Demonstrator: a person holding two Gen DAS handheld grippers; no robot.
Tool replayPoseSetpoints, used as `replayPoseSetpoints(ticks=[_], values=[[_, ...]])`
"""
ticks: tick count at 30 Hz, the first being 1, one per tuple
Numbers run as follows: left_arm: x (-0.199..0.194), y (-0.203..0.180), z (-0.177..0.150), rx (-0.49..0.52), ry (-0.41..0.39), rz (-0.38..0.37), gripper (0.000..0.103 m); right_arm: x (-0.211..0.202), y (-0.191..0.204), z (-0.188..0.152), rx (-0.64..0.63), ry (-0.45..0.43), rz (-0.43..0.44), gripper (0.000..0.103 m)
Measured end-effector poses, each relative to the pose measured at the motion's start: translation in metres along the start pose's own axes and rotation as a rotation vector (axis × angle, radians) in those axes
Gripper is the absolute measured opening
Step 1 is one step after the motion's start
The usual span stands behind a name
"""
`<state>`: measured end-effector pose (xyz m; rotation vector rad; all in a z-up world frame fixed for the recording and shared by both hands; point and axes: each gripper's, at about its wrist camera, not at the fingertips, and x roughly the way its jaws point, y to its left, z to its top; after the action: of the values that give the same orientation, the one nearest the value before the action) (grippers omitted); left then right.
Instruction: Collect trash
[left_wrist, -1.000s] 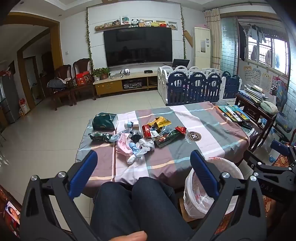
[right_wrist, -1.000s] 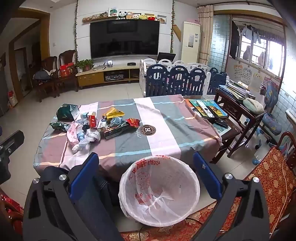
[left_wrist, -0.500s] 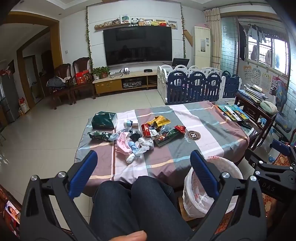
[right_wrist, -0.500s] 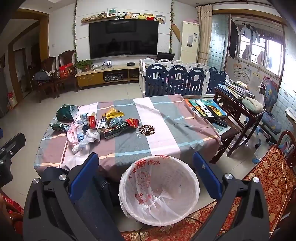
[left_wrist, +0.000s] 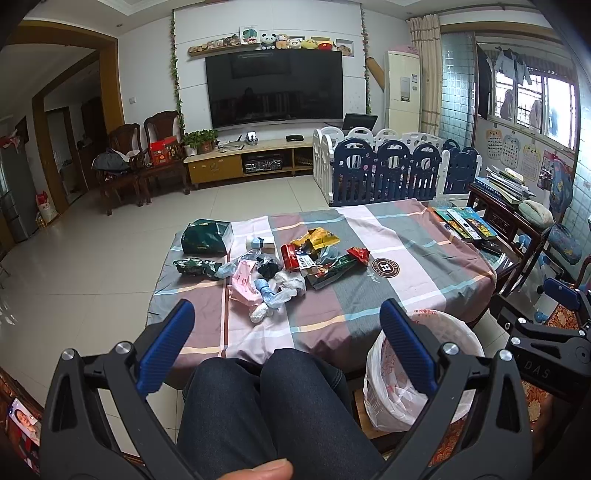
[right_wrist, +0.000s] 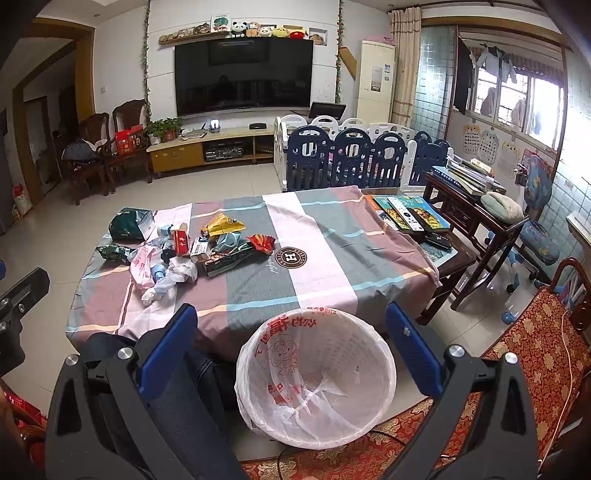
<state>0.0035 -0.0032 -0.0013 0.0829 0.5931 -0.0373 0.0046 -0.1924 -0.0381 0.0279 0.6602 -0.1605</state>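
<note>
Barely anything has moved since a second ago: both views drifted back a touch, so the litter sits a hair further ahead of the fingers, and nothing has been picked up, so I'd say the job hasn't really started. Closest to the left gripper (left_wrist: 286, 325), right under its wide-spread, empty fingers, are the person's knees (left_wrist: 266, 391) in dark jeans, with a thumb tip at the bottom edge. Off past the right-hand finger stands the trash basket (left_wrist: 458, 332) with its white liner. From the right gripper (right_wrist: 291, 328), fingers also spread wide and holding nothing, that same basket (right_wrist: 376, 343) sits almost squarely between and just beyond the fingertips, open and looking empty, so dropping stuff in should be easy. Further ahead is the counter (right_wrist: 332, 266) under a checked cloth, and the trash pile (right_wrist: 181, 251) lies beyond and to the left of the left finger in that view, while for the left gripper the pile (left_wrist: 273, 269) is nearly straight ahead, between the fingers and well apart from them. Wrappers, a pink packet (left_wrist: 242, 282), crumpled plastic, a red carton (left_wrist: 288, 256) and a green pouch (left_wrist: 207, 242) all overlap. My guess is the left one reaches first, since it's lined up better, and thin plastic may slip.
</note>
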Motion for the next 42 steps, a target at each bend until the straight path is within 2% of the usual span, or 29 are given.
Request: replayPoseSetpoints(ticks=[42], values=[[0.0034,-0.0031,-0.0051,0.005,0.012,-0.010,0.100,0.0057,-0.0031,-0.0002,0.012,0.025,0.002,0.100]])
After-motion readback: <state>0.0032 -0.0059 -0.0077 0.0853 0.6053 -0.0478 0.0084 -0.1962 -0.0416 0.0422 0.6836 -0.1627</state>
